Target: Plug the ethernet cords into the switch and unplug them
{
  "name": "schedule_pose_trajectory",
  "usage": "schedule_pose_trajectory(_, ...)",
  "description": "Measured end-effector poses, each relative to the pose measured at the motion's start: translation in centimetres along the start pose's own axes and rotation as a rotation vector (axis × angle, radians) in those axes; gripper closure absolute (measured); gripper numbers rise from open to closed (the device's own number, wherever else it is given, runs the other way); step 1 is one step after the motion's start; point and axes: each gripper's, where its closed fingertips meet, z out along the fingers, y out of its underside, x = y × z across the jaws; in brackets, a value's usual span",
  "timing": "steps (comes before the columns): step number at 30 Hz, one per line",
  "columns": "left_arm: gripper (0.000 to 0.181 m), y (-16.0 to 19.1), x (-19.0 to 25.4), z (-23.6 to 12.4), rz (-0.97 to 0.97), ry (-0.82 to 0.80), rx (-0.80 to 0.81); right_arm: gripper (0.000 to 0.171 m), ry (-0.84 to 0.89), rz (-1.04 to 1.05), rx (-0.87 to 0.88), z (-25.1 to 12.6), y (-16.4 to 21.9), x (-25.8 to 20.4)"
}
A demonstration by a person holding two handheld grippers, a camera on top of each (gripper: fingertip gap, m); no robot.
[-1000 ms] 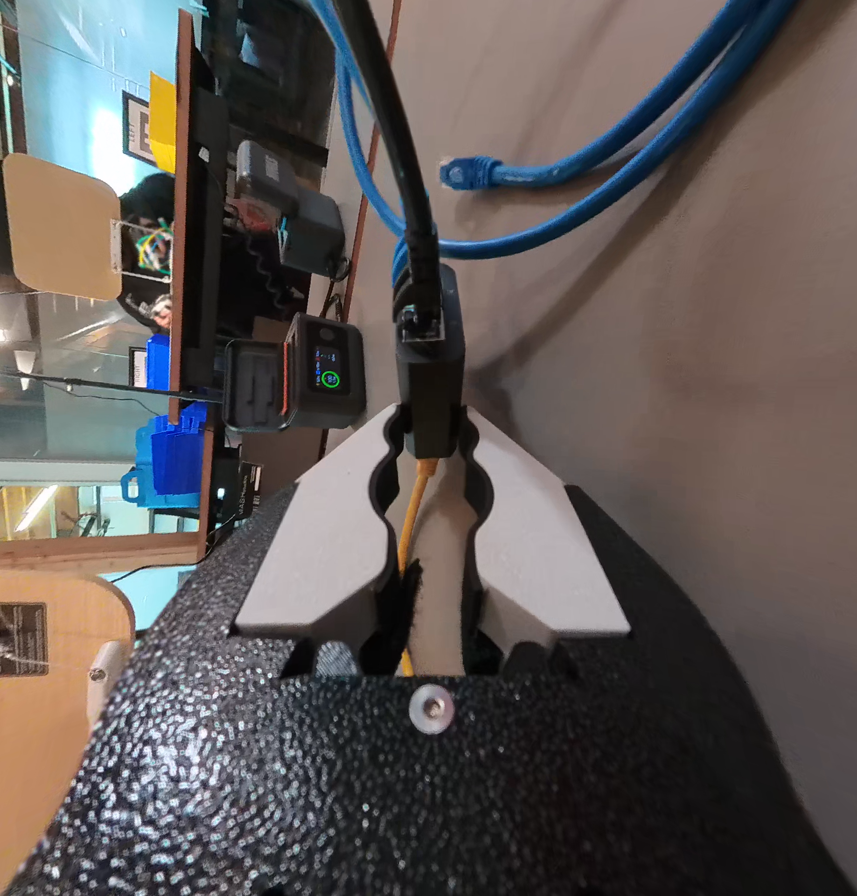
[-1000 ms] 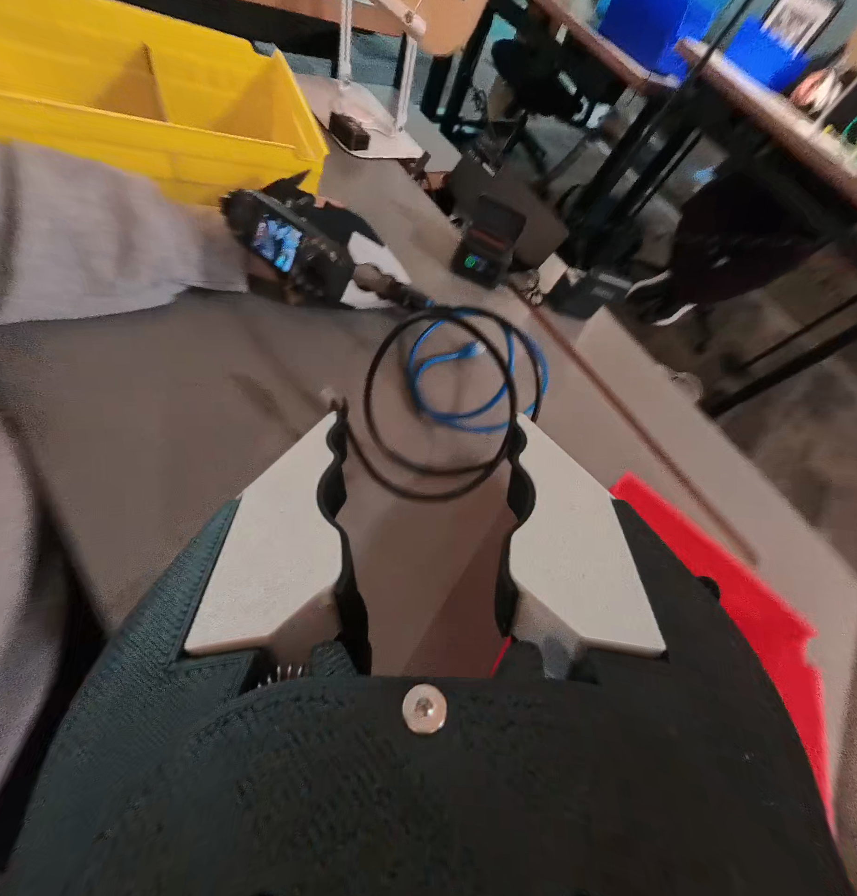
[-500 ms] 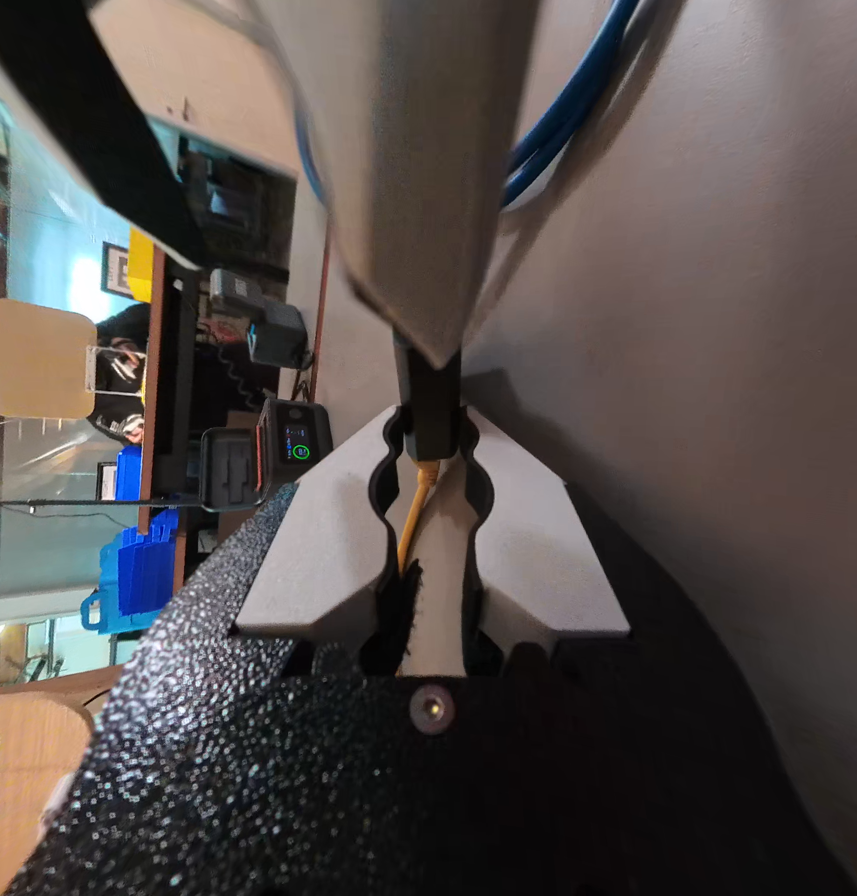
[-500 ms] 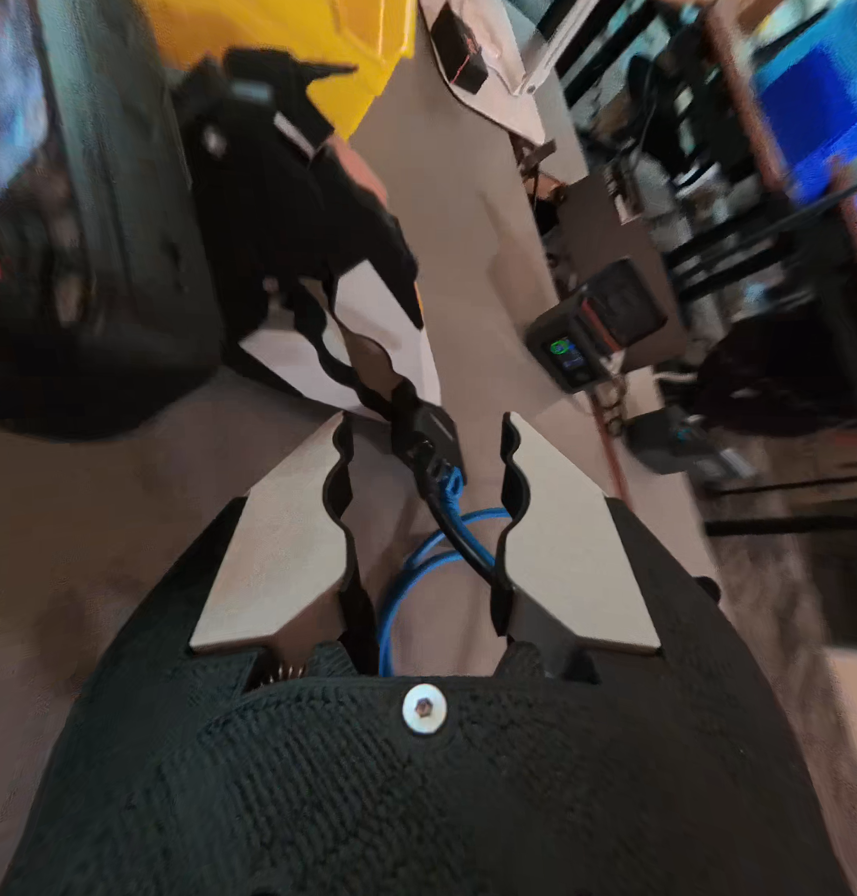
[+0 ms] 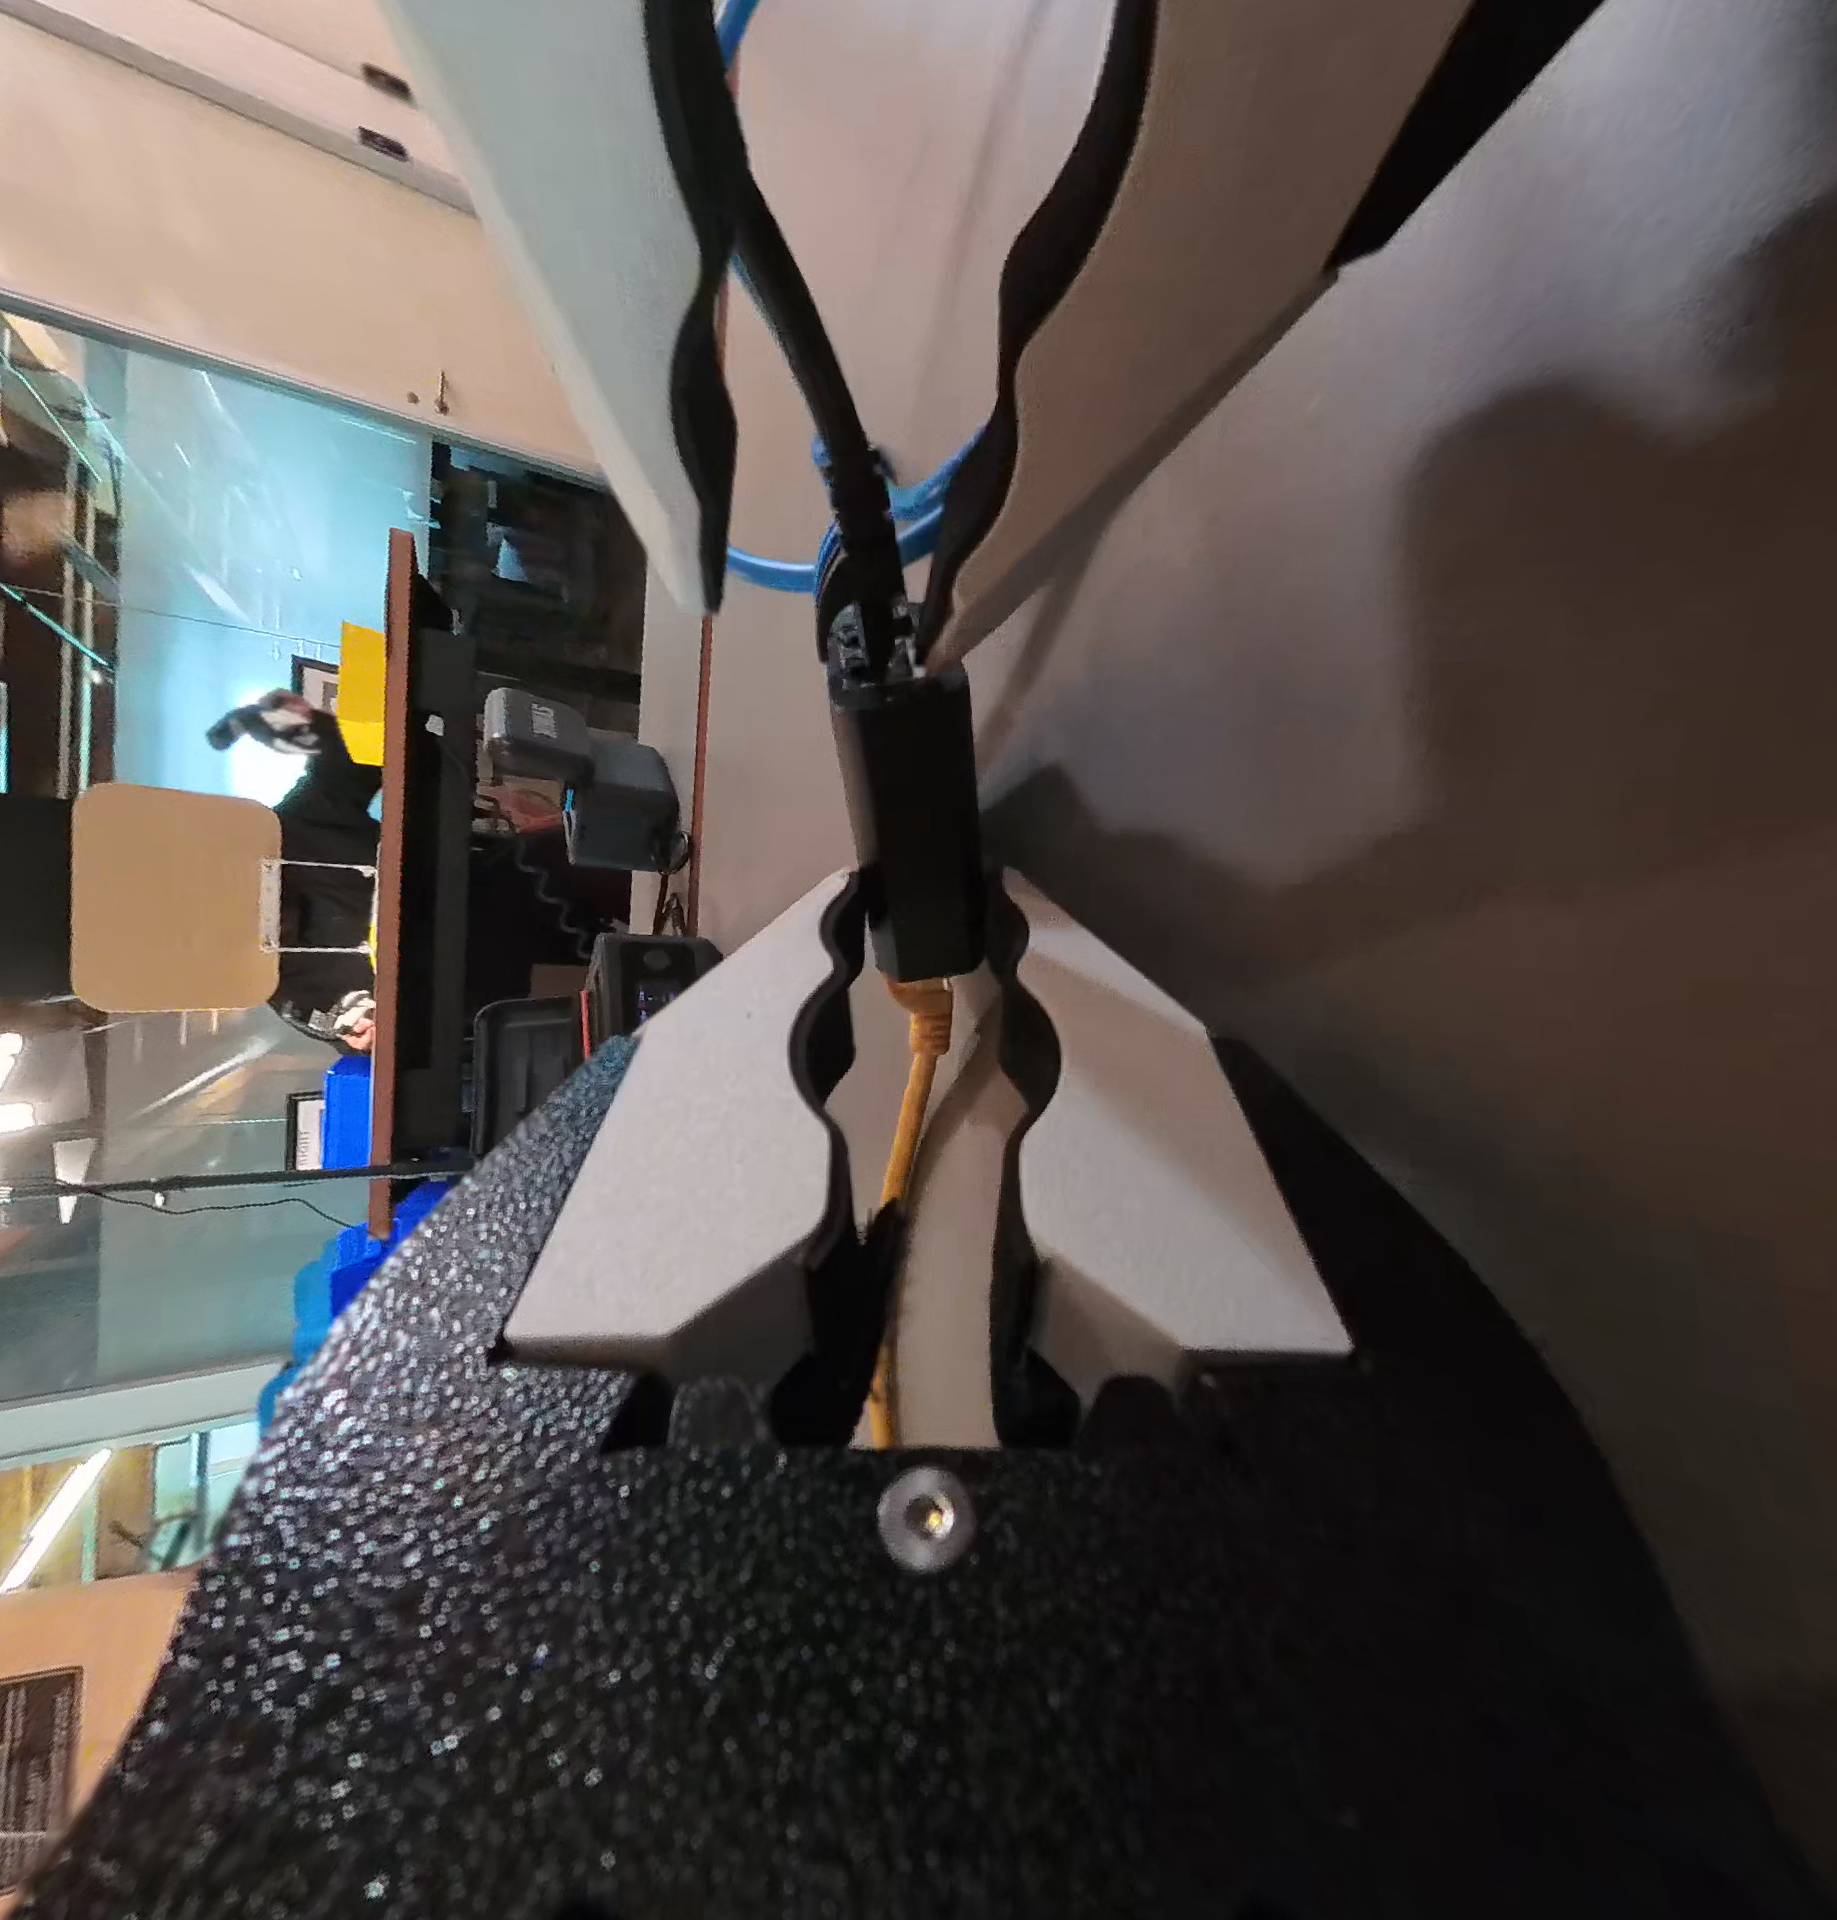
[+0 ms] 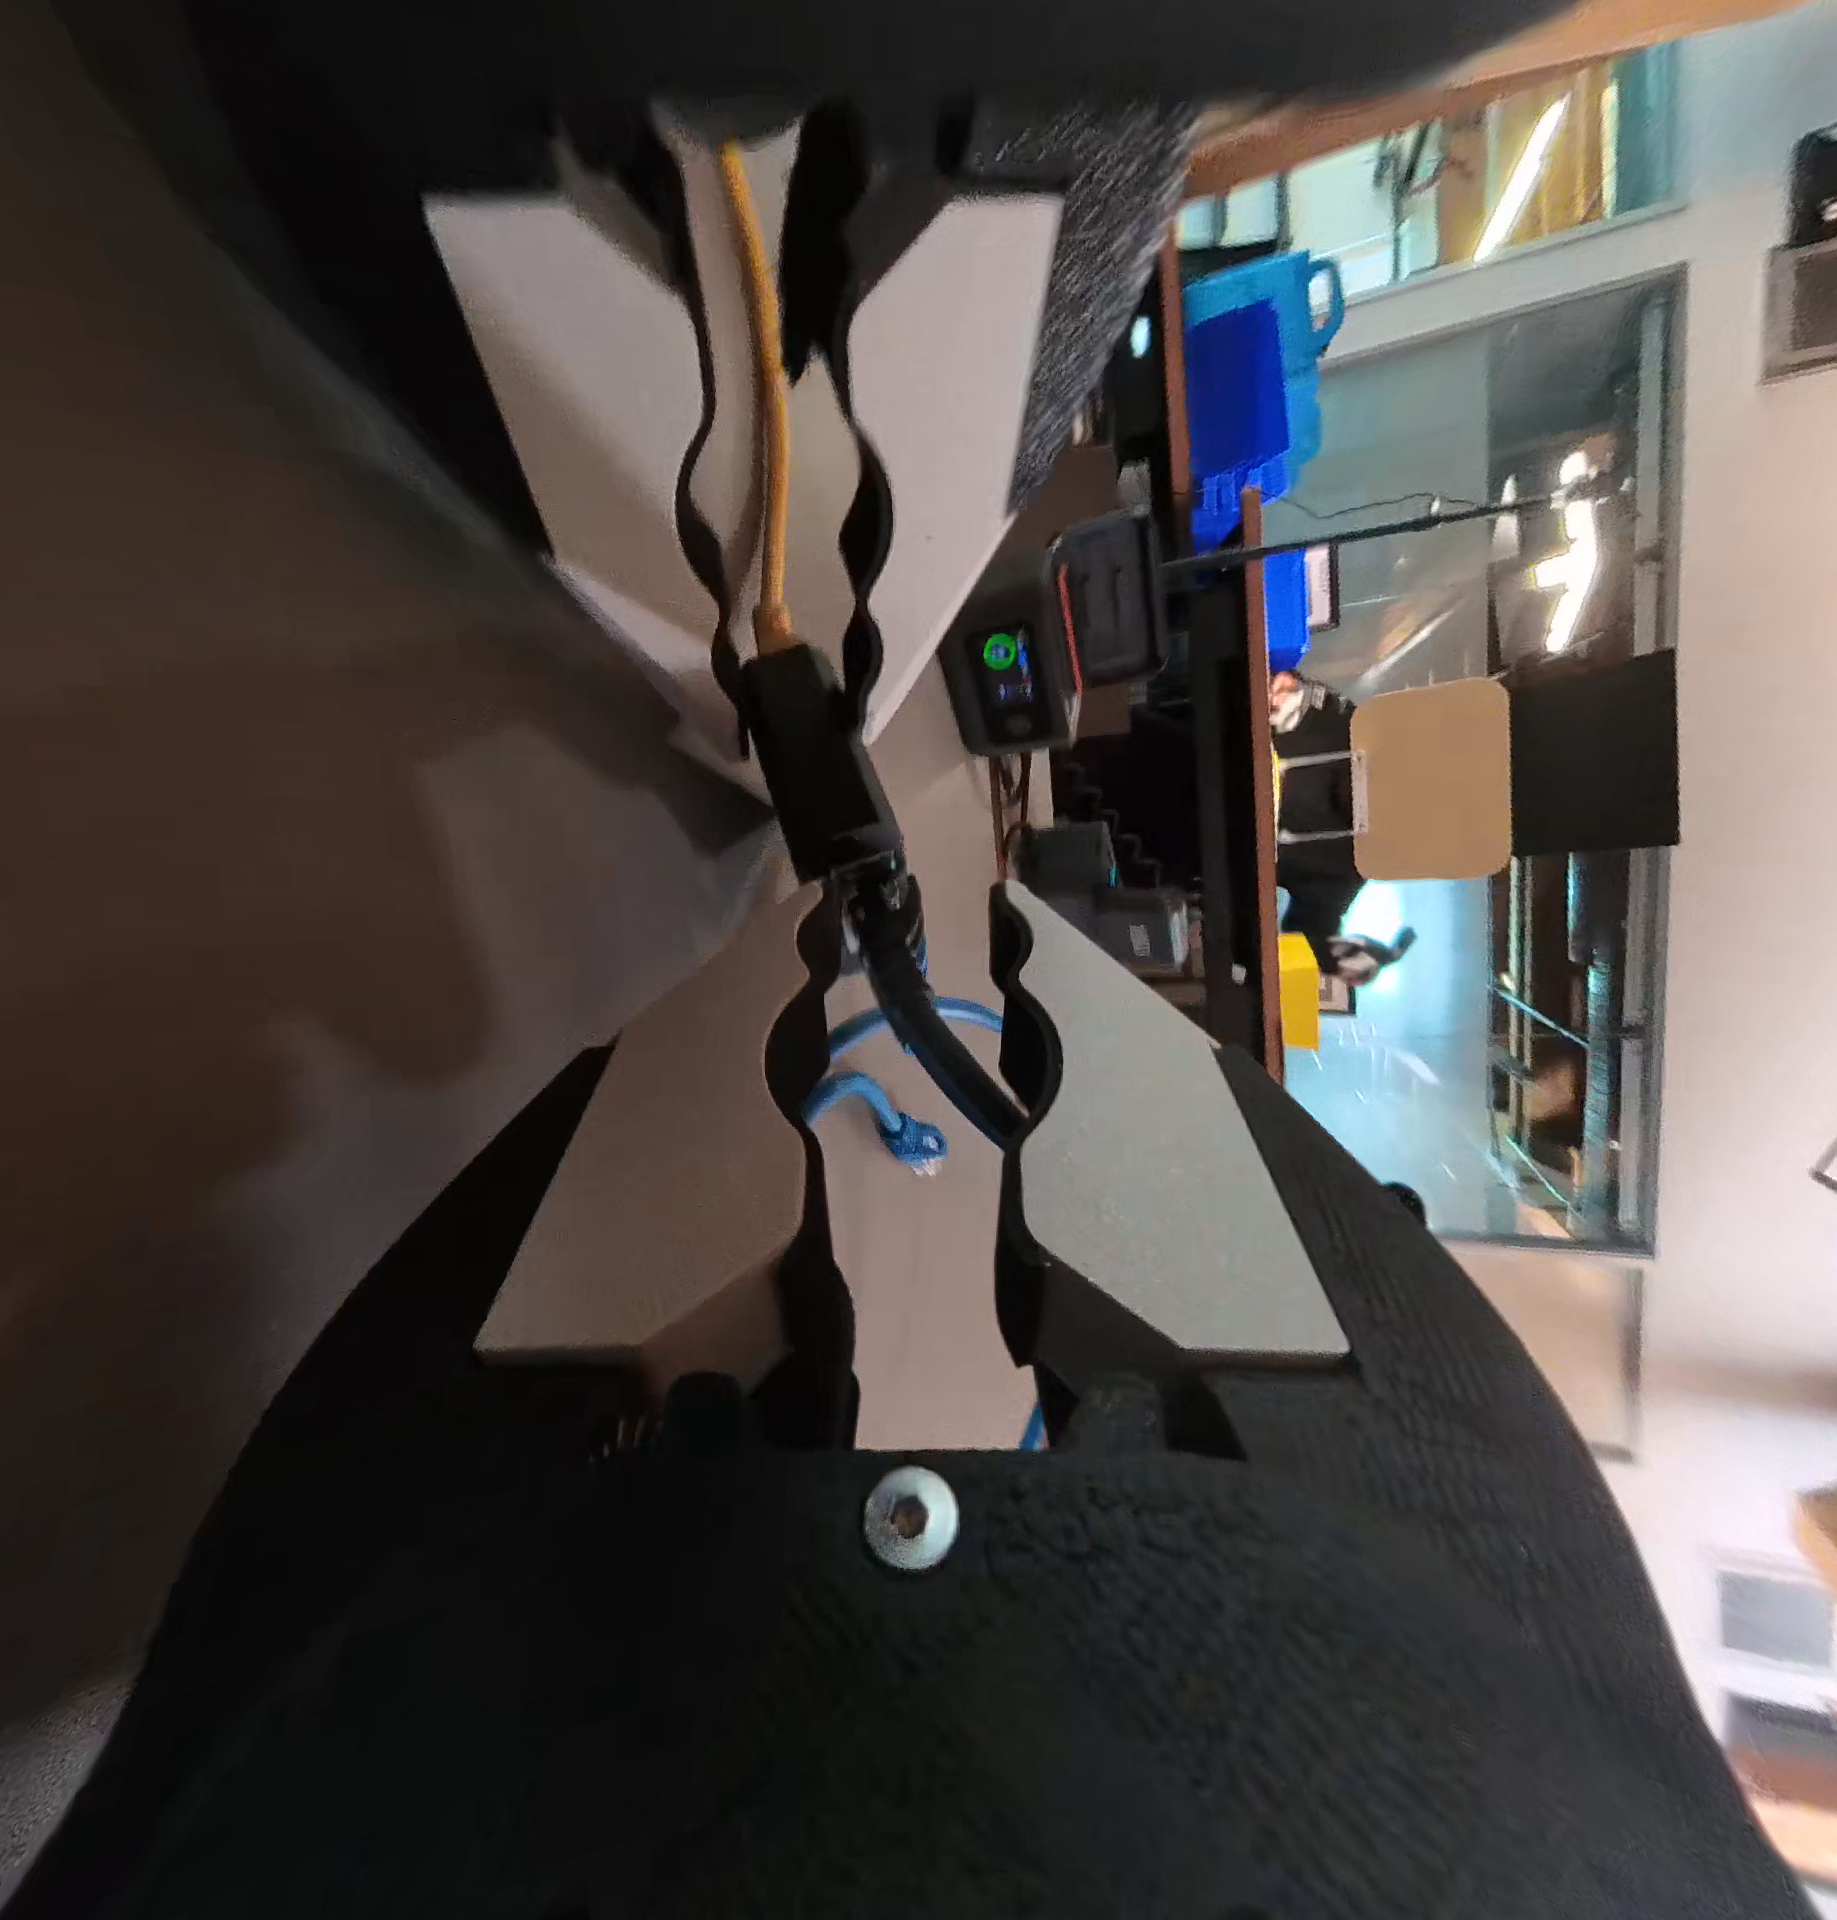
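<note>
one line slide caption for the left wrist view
Left gripper clamps the black switch while the open right gripper straddles its black ethernet cord.

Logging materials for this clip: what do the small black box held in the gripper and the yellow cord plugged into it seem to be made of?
The small black rectangular box looks like moulded plastic, matte with a faint sheen along its edges. The yellow cord appears rubbery, with a smooth jacket and a ribbed boot at the plug. The left gripper is shut on the box.
</note>
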Motion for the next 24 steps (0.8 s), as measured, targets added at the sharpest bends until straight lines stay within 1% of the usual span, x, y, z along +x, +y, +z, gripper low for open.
schedule_pose_trajectory(1, 0.16, -0.1, 0.0, -0.1, 0.01, 0.001, 0.005, 0.144, -0.003, -0.045, -0.051, 0.2, 0.6, -0.2)
schedule_pose_trajectory(4, 0.16, 0.1, 0.0, -0.3, 0.046, -0.01, 0.005, 0.143, -0.032, -0.084, -0.078, 0.3, 1.1, -0.9)
schedule_pose_trajectory(9, 0.16, -0.3, 0.4, -0.5, 0.065, -0.005, 0.02, 0.158, -0.028, -0.118, -0.044, 0.1, 0.3, -1.1)
schedule_pose_trajectory(12, 0.16, -0.5, 0.4, -0.4, 0.049, -0.006, 0.036, 0.158, -0.043, -0.076, -0.046, 0.1, 0.4, -0.9)
schedule_pose_trajectory(14, 0.158, -1.2, 0.4, -0.4, 0.017, -0.001, 0.08, 0.159, -0.036, -0.079, -0.044, 0.2, 0.4, -0.9)
schedule_pose_trajectory(16, 0.143, -1.6, 0.5, -0.2, -0.006, 0.016, 0.097, 0.159, -0.035, -0.06, -0.031, 0.1, 0.2, -0.9)
schedule_pose_trajectory(17, 0.139, -1.5, 0.1, 0.0, -0.008, -0.005, 0.085, 0.159, -0.035, -0.041, -0.019, 0.1, 0.0, -0.8)
schedule_pose_trajectory(21, 0.138, -0.9, -0.3, 0.2, 0.02, -0.045, 0.043, 0.159, -0.042, 0.042, 0.037, -0.5, -0.6, -0.3)
schedule_pose_trajectory(24, 0.138, -1.5, -0.1, 0.2, 0.052, -0.047, 0.061, 0.159, -0.06, 0.074, 0.065, -0.9, -0.9, -0.3)
